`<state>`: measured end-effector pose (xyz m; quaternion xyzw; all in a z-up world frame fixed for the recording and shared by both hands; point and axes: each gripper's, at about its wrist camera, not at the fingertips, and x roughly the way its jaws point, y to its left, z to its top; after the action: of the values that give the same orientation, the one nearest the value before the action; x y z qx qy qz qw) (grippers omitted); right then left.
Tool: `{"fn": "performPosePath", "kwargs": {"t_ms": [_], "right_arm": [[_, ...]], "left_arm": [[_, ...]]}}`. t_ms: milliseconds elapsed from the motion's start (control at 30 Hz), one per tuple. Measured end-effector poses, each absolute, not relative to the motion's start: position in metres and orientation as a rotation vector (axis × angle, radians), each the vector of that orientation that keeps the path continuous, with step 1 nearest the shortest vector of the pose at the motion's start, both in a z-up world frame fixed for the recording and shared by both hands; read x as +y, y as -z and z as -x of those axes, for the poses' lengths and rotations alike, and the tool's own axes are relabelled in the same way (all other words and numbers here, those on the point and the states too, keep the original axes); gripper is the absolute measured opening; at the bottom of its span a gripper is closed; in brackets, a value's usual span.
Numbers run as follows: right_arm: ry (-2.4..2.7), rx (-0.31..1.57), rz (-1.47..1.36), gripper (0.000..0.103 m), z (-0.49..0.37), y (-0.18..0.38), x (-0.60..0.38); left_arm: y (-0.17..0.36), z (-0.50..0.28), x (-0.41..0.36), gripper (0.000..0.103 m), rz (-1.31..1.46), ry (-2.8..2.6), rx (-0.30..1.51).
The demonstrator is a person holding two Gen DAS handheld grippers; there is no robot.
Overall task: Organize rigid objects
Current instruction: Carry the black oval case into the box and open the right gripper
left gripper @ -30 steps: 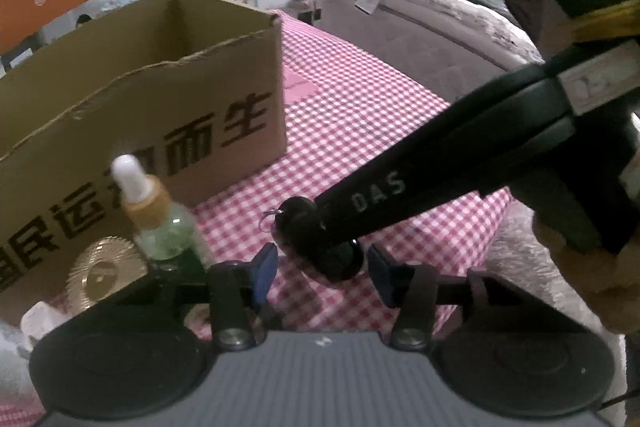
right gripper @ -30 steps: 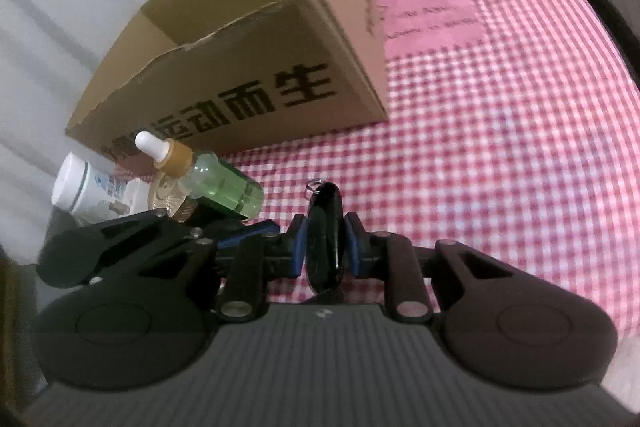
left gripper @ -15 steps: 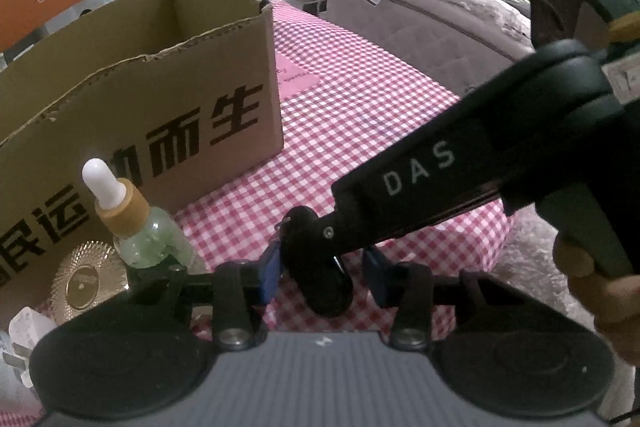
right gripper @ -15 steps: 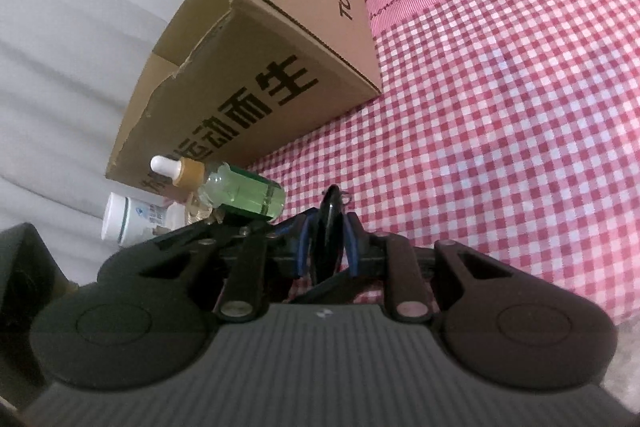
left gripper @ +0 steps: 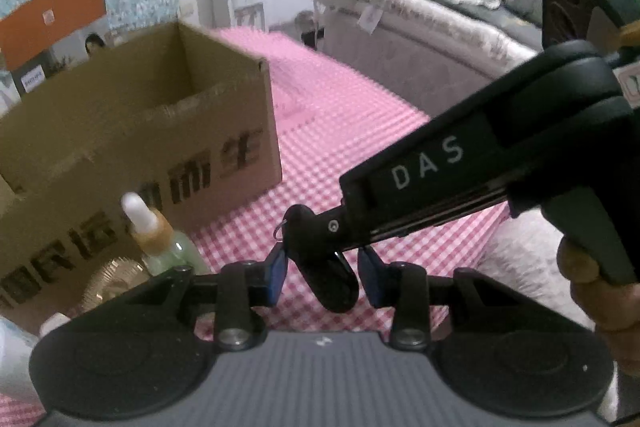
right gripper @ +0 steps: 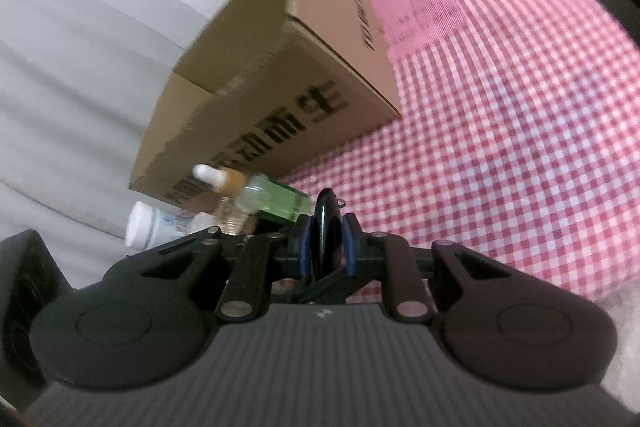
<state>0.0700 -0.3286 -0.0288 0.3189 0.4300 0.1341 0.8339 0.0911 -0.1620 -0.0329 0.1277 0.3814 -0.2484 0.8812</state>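
While the right gripper (right gripper: 324, 243) pinches a flat black oval fob (right gripper: 327, 227) edge-on between its blue pads at lower centre of its own view, the left gripper (left gripper: 322, 273) has just been closing around the same fob (left gripper: 320, 267) without its pads touching it; a gap shows on either side. A small metal ring (left gripper: 280, 231) sticks out of the fob's top. In the left wrist view the right gripper's long black finger, lettered DAS, reaches in from the right edge, with a hand (left gripper: 600, 291) at its grip at lower right.

Left of centre, an open cardboard box (left gripper: 160, 131) with black printed characters stands on the pink checked cloth (left gripper: 360, 131); the part of its inside that shows looks empty, though the floor is hidden. Just before the box, at lower left, stand a green dropper bottle (left gripper: 168, 247) with a tan collar and white bulb, a gold ribbed disc (left gripper: 116, 279) and a white plastic bottle (right gripper: 152, 227). In the right wrist view the whole scene is tilted.
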Motion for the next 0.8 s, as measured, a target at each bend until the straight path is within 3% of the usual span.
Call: {"fn": "performPosePath", "kwargs": {"t_ms": [467, 633, 800], "right_arm": [[-0.432, 0.635, -0.434, 0.016, -0.065, -0.128, -0.273], [-0.562, 0.651, -0.407, 0.016, -0.121, -0.155, -0.233], [-0.645, 0.805, -0.463, 0.016, -0.201, -0.141, -0.191]], "left_arm": [[-0.103, -0.077, -0.115, 0.041, -0.274, 0.393, 0.491], [-0.124, -0.111, -0.078, 0.041, -0.282, 0.283, 0.527], [-0.109, -0.158, -0.035, 0.042, -0.251, 0.2, 0.663]]}}
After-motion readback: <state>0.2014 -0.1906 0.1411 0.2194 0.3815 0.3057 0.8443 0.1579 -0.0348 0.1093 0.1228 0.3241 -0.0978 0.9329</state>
